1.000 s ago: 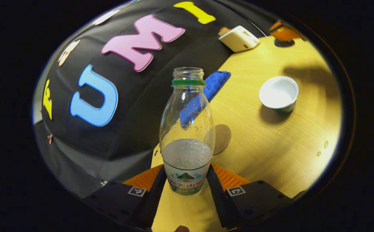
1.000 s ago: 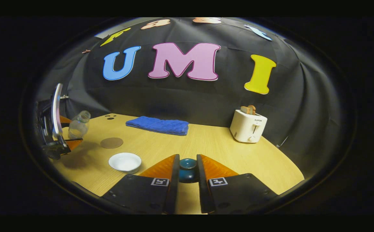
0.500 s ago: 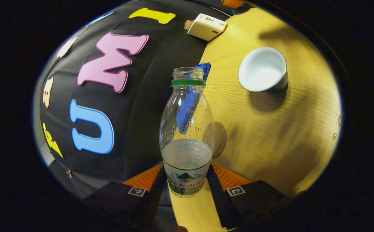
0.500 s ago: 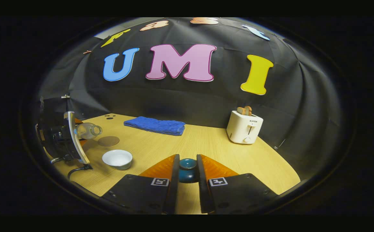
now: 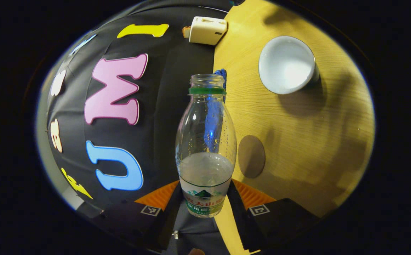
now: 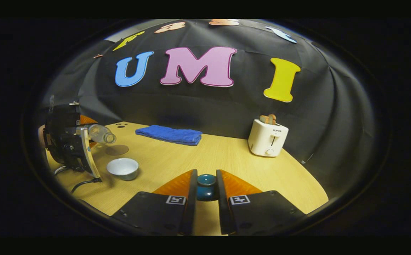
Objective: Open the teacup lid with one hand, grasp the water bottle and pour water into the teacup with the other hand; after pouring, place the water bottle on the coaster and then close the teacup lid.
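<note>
A: In the left gripper view, what is the left claw (image 5: 205, 198) doing?

B: It is closed on the water bottle (image 5: 205, 141), both fingers pressing the labelled lower body at bottom centre. The cap is off. The counter (image 5: 297, 141) runs almost vertically down the right half of the frame, so I judge the bottle is tipped well over, ready to pour.

A: And the teacup (image 5: 286, 64)?

B: Upper right of the frame, open and white inside, apart from the bottle's mouth. The round brown coaster (image 5: 251, 156) lies bare just right of the bottle's body, probably kept free to receive the bottle afterwards.

A: The right gripper view?

B: The right claw (image 6: 205, 187) at bottom centre is clamped on the dark blue teacup lid (image 6: 206, 186), held away from the cup so the opening stays clear. At the left edge, the other claw holds the bottle nearly horizontal, mouth pointing right, above and behind the teacup.

A: What does this view add?

B: The bottle's true tilt against a level counter, plus the blue towel (image 6: 170, 135) lying flat and the white toaster (image 6: 267, 137) upright at the back. The left gripper view alone shows inside the cup.
</note>
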Available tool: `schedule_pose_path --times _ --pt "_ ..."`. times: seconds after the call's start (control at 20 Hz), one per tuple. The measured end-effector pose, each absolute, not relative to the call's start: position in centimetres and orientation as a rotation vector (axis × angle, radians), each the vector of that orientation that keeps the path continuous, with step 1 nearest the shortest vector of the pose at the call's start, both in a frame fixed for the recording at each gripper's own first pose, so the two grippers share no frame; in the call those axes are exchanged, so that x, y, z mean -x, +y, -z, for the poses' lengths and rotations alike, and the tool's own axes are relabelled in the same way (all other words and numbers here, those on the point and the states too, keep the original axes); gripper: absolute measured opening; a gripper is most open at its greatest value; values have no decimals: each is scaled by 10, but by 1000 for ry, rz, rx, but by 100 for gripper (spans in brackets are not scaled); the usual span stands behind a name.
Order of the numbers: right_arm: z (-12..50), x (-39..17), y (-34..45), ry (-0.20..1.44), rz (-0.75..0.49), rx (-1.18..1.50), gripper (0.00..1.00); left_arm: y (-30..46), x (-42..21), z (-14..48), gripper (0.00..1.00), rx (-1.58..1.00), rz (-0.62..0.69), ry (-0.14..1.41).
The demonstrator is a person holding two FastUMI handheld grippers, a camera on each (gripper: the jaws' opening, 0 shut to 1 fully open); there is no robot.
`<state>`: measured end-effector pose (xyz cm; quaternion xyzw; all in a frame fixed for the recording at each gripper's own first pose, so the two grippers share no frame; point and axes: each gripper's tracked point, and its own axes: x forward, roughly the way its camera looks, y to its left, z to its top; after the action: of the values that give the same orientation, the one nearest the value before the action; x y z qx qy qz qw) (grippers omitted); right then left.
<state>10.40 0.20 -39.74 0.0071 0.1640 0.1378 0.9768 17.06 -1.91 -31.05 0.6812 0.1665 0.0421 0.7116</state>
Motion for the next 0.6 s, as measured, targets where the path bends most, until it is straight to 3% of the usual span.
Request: schedule_pose_path --times 0.6 --pt "399 -105 -4 325 -259 -14 30 -23 -185 299 75 -1713 -58 250"
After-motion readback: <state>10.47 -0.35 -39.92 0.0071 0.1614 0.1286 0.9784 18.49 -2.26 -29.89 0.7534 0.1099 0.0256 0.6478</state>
